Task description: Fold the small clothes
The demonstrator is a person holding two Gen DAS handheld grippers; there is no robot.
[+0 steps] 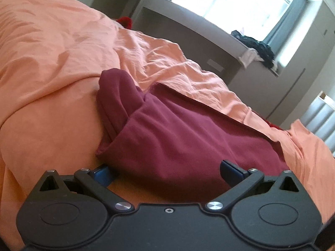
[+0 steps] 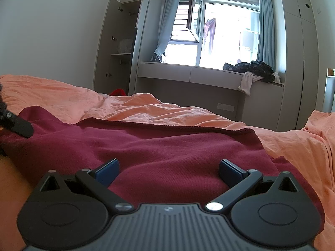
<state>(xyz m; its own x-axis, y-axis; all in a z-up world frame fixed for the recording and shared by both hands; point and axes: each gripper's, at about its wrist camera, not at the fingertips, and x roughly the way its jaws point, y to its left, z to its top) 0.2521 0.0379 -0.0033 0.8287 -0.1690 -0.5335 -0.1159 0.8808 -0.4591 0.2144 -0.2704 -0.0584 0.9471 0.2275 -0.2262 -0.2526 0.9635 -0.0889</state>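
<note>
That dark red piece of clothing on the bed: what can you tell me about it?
The dark red garment is soft knit-looking cloth, spread mostly flat on the orange bedcover. Its far edge shows a stitched hem, and on one side a part is folded over into a thick roll. Both tools are open at its near edge, the left tool and the right tool.

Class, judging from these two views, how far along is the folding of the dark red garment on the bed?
Done: the dark red garment lies spread on the orange bedding, one end already turned over. In hand: nothing; left tool and right tool sit open at its near edge. Left: the remaining folds.
</note>
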